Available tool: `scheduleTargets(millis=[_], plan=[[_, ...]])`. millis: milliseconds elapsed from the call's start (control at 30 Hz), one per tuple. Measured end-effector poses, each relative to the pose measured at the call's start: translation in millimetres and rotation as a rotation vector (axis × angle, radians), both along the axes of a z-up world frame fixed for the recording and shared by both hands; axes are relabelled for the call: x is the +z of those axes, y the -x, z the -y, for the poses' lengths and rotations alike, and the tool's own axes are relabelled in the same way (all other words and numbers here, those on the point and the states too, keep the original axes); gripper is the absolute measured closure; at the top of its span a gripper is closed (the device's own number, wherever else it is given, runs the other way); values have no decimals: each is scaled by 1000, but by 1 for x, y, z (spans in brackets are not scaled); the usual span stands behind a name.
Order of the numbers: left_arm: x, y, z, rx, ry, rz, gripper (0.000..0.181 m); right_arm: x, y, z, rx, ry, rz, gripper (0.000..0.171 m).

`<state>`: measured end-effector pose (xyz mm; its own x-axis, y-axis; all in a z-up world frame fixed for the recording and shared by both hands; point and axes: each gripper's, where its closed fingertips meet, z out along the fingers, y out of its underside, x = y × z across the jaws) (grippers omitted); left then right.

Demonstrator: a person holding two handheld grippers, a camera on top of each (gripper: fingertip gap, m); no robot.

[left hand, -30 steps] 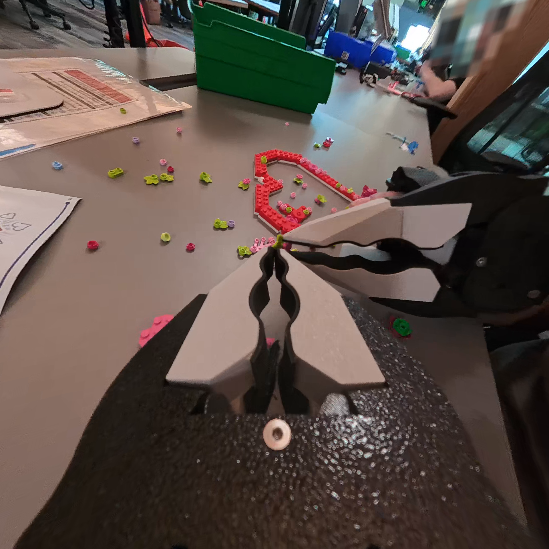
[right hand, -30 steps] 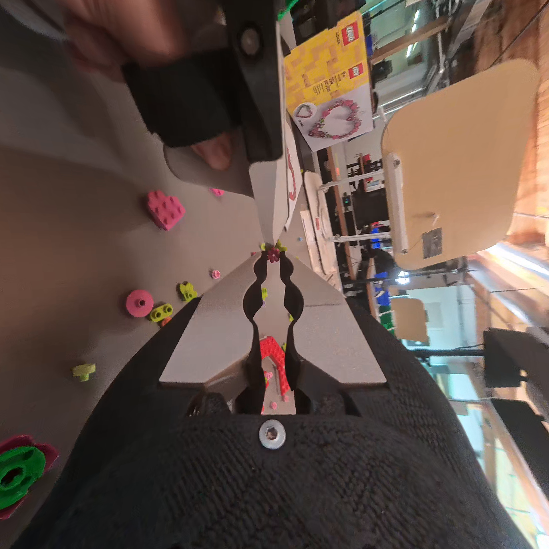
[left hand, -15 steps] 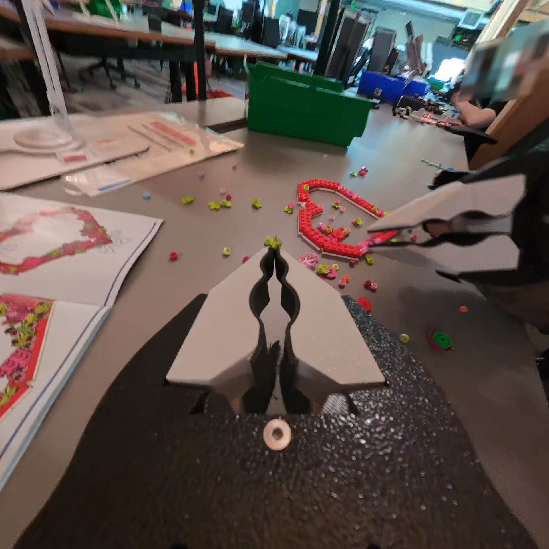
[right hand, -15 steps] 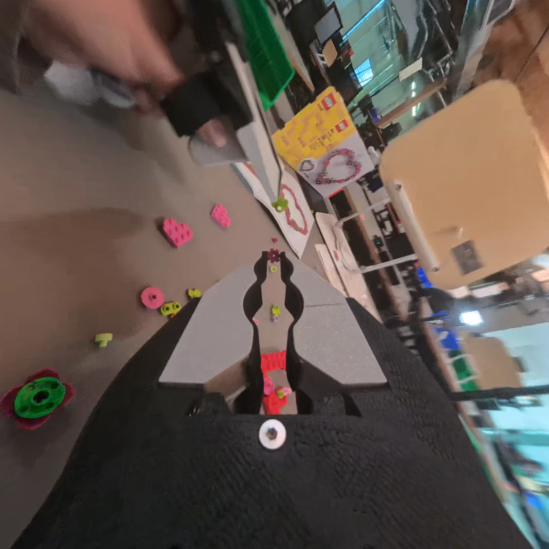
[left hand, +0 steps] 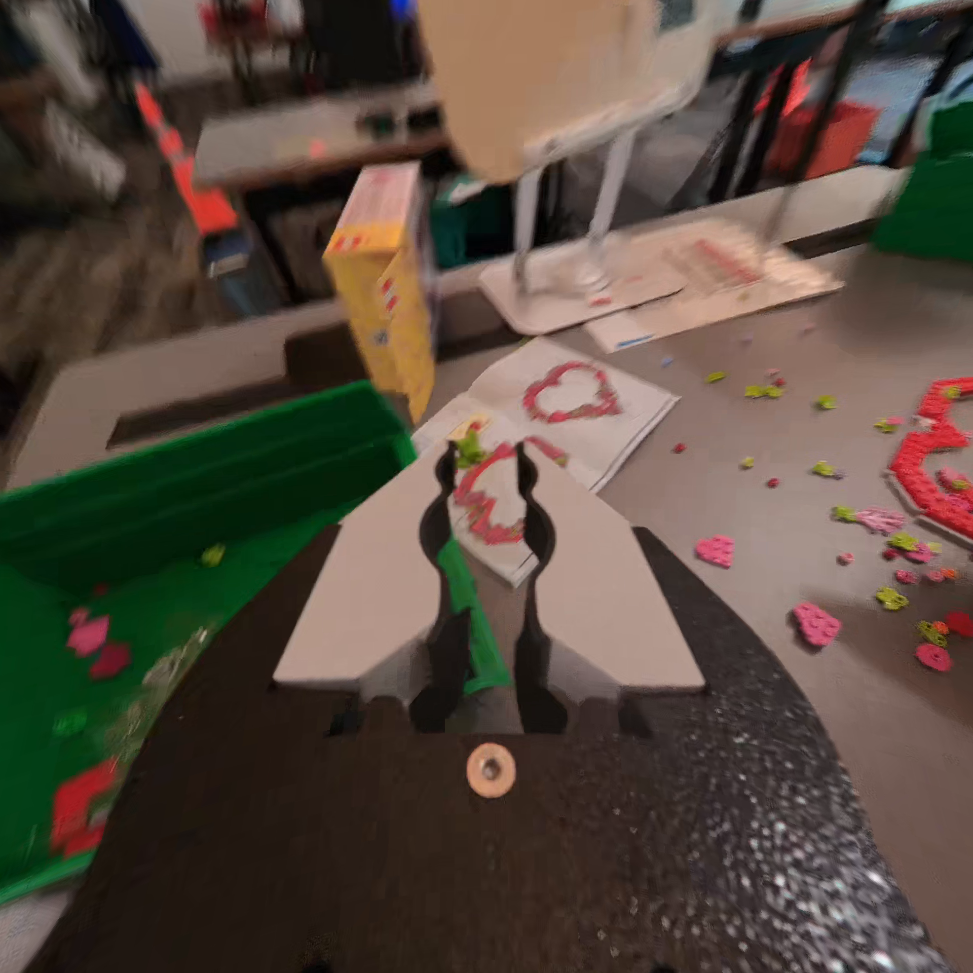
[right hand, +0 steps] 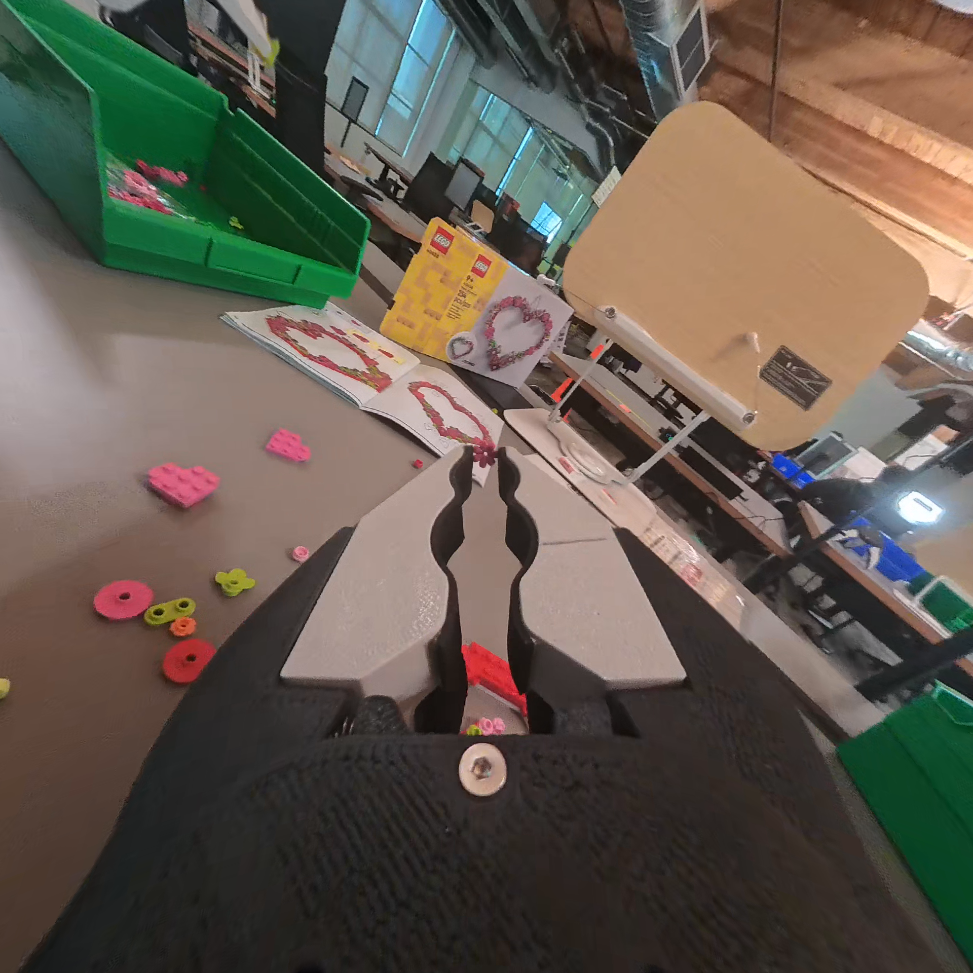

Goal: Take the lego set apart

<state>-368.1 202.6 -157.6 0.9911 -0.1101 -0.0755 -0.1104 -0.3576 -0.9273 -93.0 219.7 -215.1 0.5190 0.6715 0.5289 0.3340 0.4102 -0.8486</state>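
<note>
The left hand-held gripper [left hand: 484, 457] hangs above the near right corner of a green bin [left hand: 174, 505] with its fingers spread; a small lime-green piece [left hand: 468, 448] sits against the tip of its left finger, though motion blur leaves it unclear whether the piece touches. Pink and red pieces [left hand: 97, 645] lie on the bin floor. Beyond the fingertips an open instruction booklet [left hand: 558, 421] lies flat on the grey bench [left hand: 737, 526], and a yellow box [left hand: 387, 295] stands upright at the bench's far edge. To the right, the red heart-shaped frame [left hand: 932, 474] of the lego set lies flat on the bench, cut off by the edge of the view, with lime, pink and red bits scattered around it and two pink heart plates [left hand: 816, 624] nearer the camera.

The right hand-held gripper [right hand: 482, 457] pinches a small dark-pink flower piece [right hand: 483, 455] between its nearly closed tips, held above the bench. Left of it lie two pink heart plates [right hand: 182, 484], a pink disc [right hand: 123, 599], a red disc [right hand: 188, 659] and lime pieces [right hand: 234, 582]. Farther off stand the green bin [right hand: 221, 252], the booklet [right hand: 363, 368] and the yellow box [right hand: 463, 310], with a tan board on a white stand [right hand: 737, 274] to the right.
</note>
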Motion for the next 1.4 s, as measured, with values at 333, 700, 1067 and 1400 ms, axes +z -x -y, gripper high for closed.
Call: scheduleTargets(millis=[333, 700, 1067, 1400], plan=[[-47, 69, -2, 178, 505, 335, 125, 11, 6, 17, 95, 59, -75, 163], [-11, -219, 50, -817, 215, 418, 152, 28, 17, 56, 249, -131, -76, 163], [-45, -263, 48, -833, 217, 329, 171, 20, 29, 67, 221, -308, 59, 163], [-29, -144, 1, -366, 96, 9, 178, 26, 21, 53, 150, -262, 0, 156]])
